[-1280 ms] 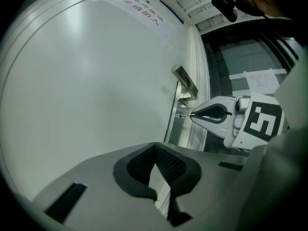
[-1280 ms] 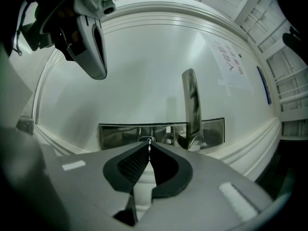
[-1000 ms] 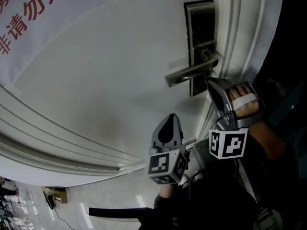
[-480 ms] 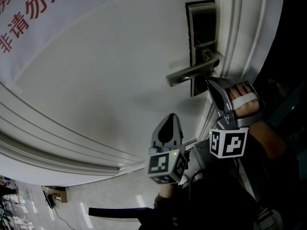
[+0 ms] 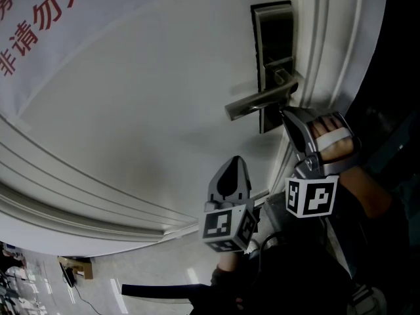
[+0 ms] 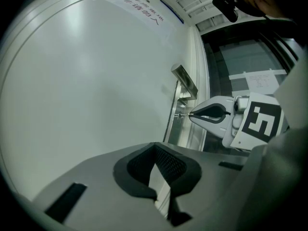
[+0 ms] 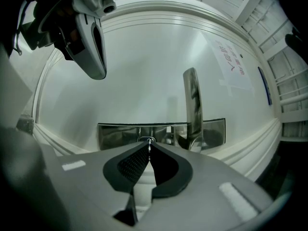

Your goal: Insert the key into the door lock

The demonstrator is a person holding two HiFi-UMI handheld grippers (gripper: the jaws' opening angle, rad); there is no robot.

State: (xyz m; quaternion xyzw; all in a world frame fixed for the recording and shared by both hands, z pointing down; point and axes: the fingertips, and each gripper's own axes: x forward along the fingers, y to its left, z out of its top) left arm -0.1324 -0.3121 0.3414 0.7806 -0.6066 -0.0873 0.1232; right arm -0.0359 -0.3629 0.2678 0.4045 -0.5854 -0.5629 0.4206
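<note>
A steel lock plate (image 5: 274, 31) with a lever handle (image 5: 256, 100) is fixed near the white door's edge. My right gripper (image 5: 287, 113) is pressed up to the plate's lower part, just under the handle, shut on a small key. In the right gripper view the key (image 7: 148, 141) sticks out of the closed tips straight at the keyhole in the plate (image 7: 115, 134). The left gripper view shows the key (image 6: 183, 114) bridging the right gripper (image 6: 191, 114) and the plate. My left gripper (image 5: 231, 165) hangs lower, shut and empty, away from the lock.
The white door panel (image 5: 144, 110) fills most of the view, with raised mouldings (image 5: 79, 202) along its edges and a paper notice (image 5: 46, 25) with red characters. The door frame (image 5: 328, 38) runs right beside the lock. A person's hand (image 5: 331, 140) holds the right gripper.
</note>
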